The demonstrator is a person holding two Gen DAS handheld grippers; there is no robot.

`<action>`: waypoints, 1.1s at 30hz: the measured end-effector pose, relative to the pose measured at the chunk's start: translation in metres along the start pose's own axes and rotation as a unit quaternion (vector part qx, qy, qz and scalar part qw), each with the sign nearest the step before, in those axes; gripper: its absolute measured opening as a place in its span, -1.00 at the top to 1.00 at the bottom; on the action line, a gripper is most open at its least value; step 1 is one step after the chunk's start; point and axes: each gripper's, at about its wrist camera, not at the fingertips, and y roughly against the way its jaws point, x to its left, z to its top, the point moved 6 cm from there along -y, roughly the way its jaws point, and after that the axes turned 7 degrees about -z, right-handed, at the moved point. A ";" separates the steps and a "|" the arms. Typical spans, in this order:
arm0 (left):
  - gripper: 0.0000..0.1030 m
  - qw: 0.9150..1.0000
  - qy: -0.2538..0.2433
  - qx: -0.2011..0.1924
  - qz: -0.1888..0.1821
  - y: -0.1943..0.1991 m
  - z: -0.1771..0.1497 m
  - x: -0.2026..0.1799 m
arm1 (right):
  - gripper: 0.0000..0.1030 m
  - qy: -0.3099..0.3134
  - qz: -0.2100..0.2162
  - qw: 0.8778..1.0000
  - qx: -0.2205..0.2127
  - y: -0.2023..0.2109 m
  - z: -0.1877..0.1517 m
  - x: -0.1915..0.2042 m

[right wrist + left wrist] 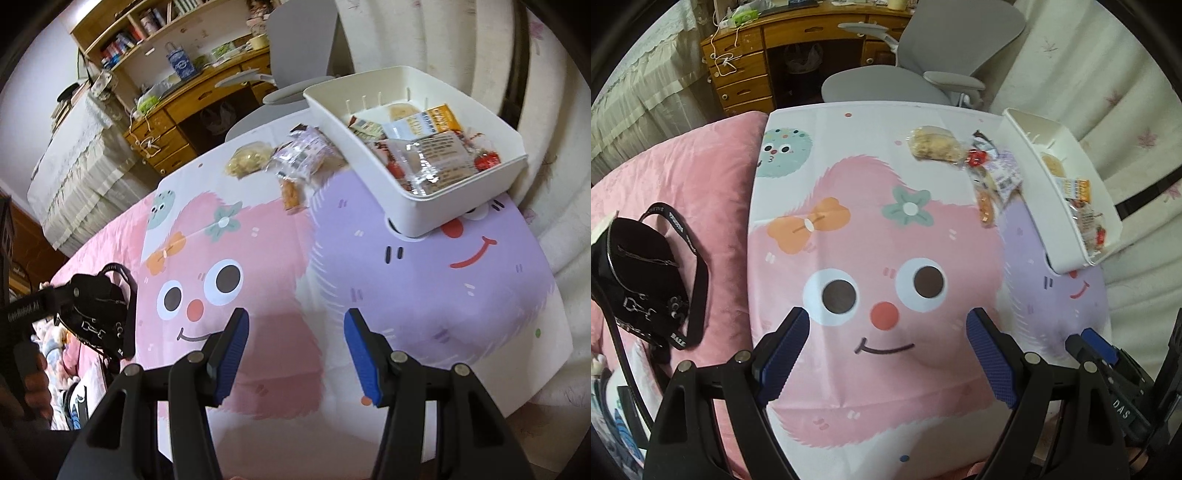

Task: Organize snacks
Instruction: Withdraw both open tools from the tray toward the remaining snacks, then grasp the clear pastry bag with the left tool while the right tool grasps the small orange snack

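A white bin (454, 192) (1030, 166) stands at the far right of the cartoon cloth, holding several wrapped snacks (432, 155). To its left on the cloth lie a round pale cake in clear wrap (934, 144) (249, 158), a purple-printed packet (1004, 177) (306, 151) and an orange snack (986, 210) (291, 194). My left gripper (888, 325) hovers open over the pink face, well short of the snacks, nothing between its fingers. My right gripper (295, 325) is open and empty too, above the seam between the pink and purple figures.
A black bag with a strap (639, 273) (99, 306) lies on the pink bedding left of the cloth. A grey office chair (923, 77) and a wooden desk (750, 70) stand behind the table. A cream quilt (1089, 74) lies to the right.
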 end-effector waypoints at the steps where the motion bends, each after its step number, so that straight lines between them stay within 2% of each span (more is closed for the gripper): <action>1: -0.67 1.000 0.002 0.003 0.004 -0.002 0.005 0.002 | -0.04 0.001 0.001 1.000 0.004 -0.004 0.001 0.002; 6: -0.67 0.999 0.008 0.024 0.024 -0.018 0.032 0.009 | -0.04 0.004 0.007 1.000 0.023 -0.028 0.010 0.006; 10: -0.67 0.998 0.008 0.046 0.042 -0.036 0.054 0.010 | -0.04 0.012 0.004 1.000 0.023 -0.046 0.026 0.008; 16: -0.67 0.996 0.004 0.072 0.051 -0.069 0.098 0.006 | -0.04 0.019 0.006 1.000 0.006 -0.075 0.046 0.010; 26: -0.67 0.993 -0.011 0.092 0.068 -0.131 0.172 -0.004 | -0.04 0.041 0.004 0.999 -0.021 -0.124 0.086 0.024; 33: -0.66 0.996 -0.020 0.078 0.042 -0.172 0.220 -0.022 | -0.04 0.077 -0.004 0.996 -0.052 -0.151 0.109 0.036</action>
